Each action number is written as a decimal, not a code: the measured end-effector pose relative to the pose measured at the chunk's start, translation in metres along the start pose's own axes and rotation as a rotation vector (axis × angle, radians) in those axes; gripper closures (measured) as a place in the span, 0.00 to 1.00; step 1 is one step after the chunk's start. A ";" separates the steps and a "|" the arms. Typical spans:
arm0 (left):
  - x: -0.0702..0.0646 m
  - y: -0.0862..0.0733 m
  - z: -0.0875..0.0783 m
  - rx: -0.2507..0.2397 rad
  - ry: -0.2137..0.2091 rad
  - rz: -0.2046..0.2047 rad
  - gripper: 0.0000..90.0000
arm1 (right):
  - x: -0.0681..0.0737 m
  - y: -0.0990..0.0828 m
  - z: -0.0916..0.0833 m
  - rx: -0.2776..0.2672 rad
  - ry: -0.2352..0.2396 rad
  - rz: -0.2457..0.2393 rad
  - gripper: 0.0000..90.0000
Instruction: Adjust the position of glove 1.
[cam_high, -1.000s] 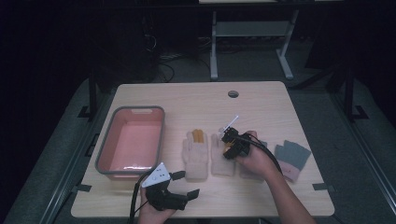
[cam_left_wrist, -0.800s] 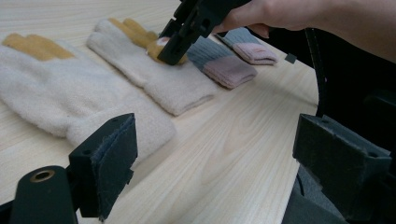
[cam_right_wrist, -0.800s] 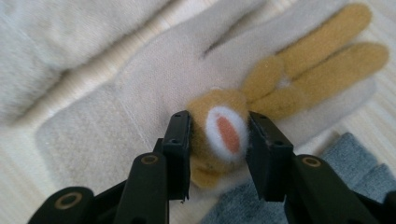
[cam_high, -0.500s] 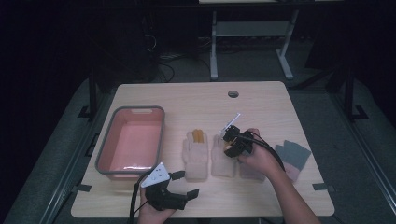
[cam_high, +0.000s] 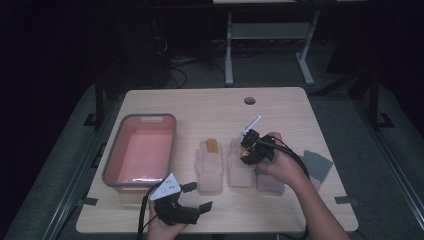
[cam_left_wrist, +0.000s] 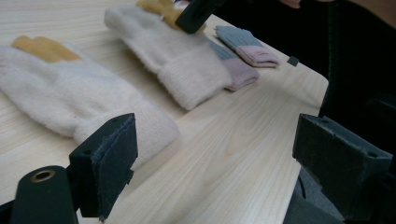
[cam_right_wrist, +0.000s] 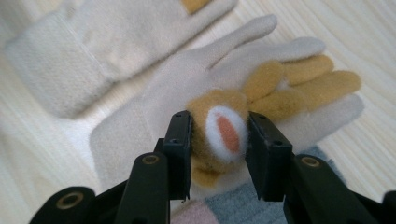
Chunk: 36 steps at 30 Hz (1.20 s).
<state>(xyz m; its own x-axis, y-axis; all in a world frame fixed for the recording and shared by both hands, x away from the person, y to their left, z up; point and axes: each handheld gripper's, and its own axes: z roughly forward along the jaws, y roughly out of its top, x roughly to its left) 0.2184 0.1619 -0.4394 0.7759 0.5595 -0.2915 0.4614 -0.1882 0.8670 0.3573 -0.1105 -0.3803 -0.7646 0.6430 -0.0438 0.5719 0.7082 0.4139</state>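
Left gripper (cam_left_wrist: 215, 158) with its two black jaws spread wide apart above a pale wooden table (cam_left_wrist: 233, 154), nothing between them. Beyond the left jaw lies a cream glove (cam_left_wrist: 70, 100) with mustard-yellow fingers. Farther off, a second cream glove (cam_left_wrist: 173, 51) sits beside grey-and-pink gloves (cam_left_wrist: 243, 44). The other gripper's black jaw (cam_left_wrist: 196, 14) hangs above the second glove.

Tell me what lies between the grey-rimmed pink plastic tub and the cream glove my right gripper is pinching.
The other cream woolly glove lies flat on the table there, seen in the high view.
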 end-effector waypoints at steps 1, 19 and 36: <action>0.000 0.001 -0.001 -0.005 0.003 0.004 0.15 | 0.000 0.001 -0.003 -0.007 -0.001 -0.002 0.70; 0.001 0.002 -0.004 -0.017 0.019 0.000 0.15 | 0.023 0.030 -0.017 -0.064 0.028 -0.087 0.70; 0.002 0.002 -0.006 -0.024 0.023 -0.006 0.15 | 0.042 0.056 0.002 -0.068 0.084 -0.150 0.70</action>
<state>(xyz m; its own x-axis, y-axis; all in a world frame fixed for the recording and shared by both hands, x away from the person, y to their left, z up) 0.2184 0.1673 -0.4354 0.7631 0.5791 -0.2871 0.4551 -0.1659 0.8749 0.3576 -0.0431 -0.3606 -0.8636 0.5029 -0.0351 0.4301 0.7713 0.4692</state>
